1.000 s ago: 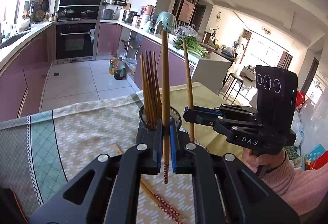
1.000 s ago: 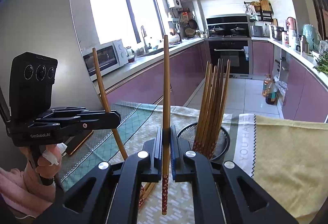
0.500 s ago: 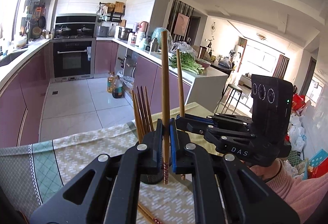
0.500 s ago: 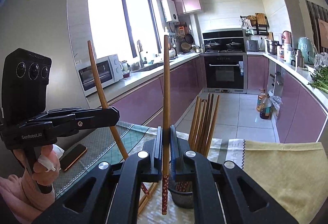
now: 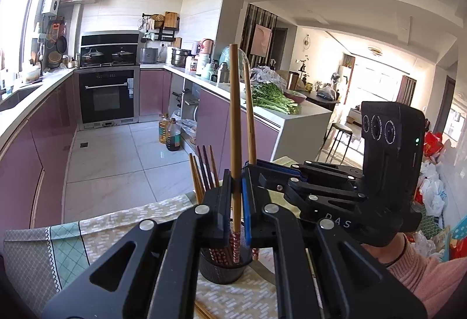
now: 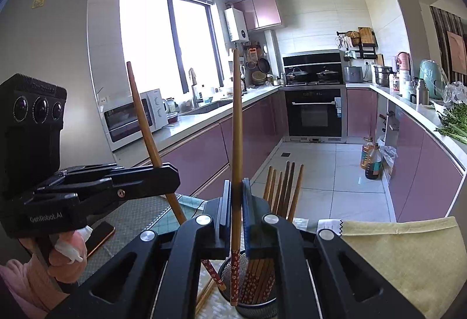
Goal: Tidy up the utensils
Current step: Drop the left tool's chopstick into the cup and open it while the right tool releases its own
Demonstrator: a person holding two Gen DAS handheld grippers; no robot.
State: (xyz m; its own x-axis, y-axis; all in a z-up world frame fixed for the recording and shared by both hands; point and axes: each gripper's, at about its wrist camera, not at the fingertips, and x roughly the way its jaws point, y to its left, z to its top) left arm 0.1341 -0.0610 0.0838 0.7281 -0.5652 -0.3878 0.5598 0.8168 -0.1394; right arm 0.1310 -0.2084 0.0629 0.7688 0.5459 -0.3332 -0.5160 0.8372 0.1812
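Pointing slightly downward, each claw (image 5: pixel 237 193) (image 6: pixel 235 202) pinches an upright chopstick (image 5: pixel 235 126) (image 6: pixel 237 126).

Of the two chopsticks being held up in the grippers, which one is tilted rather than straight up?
The chopstick in the left gripper: in the right wrist view this chopstick leans top-left. The one clamped in the right gripper stands nearly upright above the mesh holder.
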